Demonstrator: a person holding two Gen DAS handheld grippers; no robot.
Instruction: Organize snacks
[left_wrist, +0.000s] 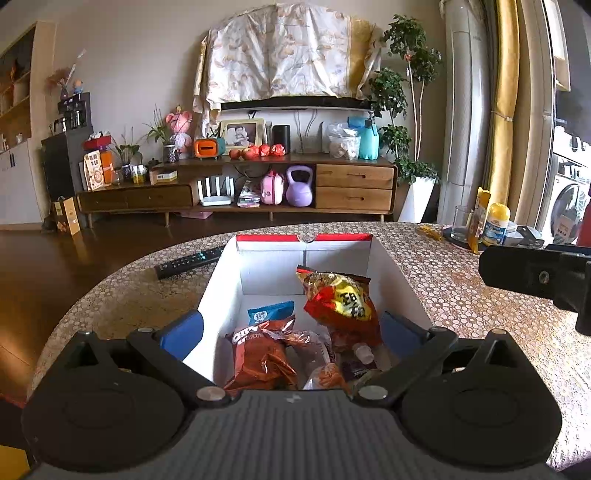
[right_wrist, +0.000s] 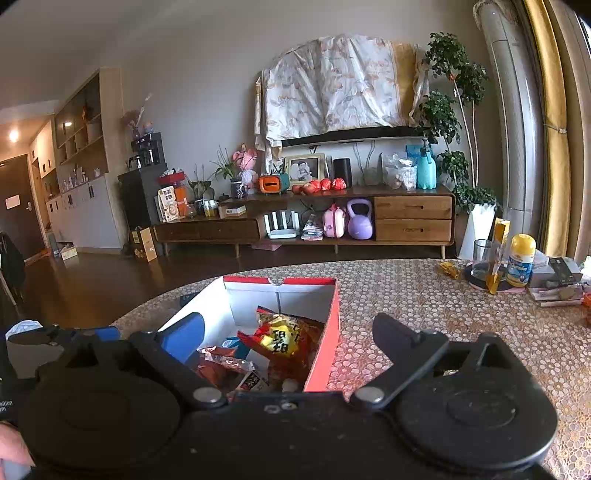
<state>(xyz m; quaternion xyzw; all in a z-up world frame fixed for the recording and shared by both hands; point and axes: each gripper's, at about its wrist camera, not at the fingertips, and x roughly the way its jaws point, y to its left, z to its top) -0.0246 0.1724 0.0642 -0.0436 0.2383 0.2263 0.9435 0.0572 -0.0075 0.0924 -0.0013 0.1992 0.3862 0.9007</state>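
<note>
The left gripper (left_wrist: 291, 332) hangs over the near end of one open box (left_wrist: 402, 273), fingers spread wide and holding nothing. The box's long axis runs straight away from it across the table (left_wrist: 461, 295). Inside lie several snack packs: one red-and-yellow bag (left_wrist: 340, 299) propped upright ahead, one brown bag (left_wrist: 262, 354) and one blue packet (left_wrist: 269, 312). The right gripper (right_wrist: 291, 343) straddles the box's red right wall, also wide open and empty.
</note>
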